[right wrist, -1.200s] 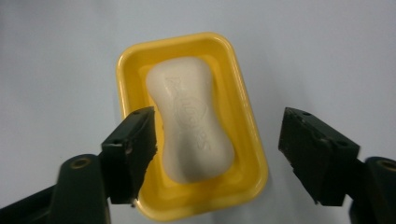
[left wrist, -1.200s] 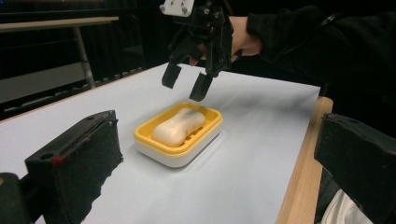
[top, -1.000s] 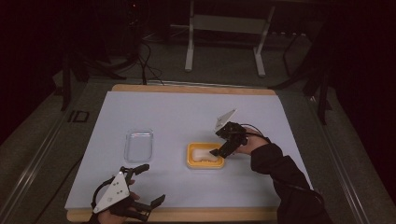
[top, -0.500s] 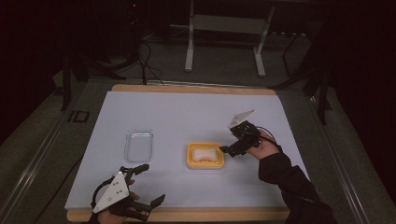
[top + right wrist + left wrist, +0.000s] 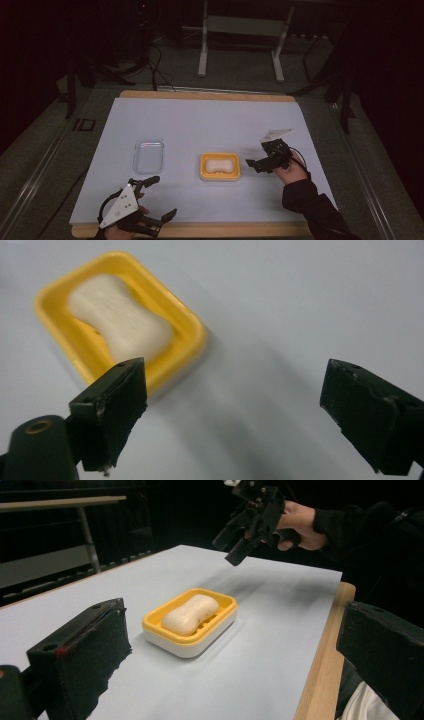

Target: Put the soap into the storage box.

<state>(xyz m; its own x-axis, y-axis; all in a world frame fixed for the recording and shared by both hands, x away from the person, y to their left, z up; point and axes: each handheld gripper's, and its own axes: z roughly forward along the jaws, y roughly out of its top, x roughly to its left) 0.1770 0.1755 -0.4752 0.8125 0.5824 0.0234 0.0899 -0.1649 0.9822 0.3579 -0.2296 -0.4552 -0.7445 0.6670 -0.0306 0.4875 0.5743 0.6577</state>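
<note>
Beside soap dish (image 5: 220, 167), right gripper (image 5: 256, 163) hovers, jaws spread.

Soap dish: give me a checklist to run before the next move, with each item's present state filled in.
1. Soap bar lying inside the yellow soap dish: ok.
2. Right tongs open, nothing between the jaws: ok.
3. Right tongs off the dish, beside it: ok.
4. Left tongs open, at the table's near edge, apart from the dish: ok.
5. Clear lid lying flat on the white mat, apart from the dish: ok.
6. Soap dry or slippery: cannot tell.
</note>
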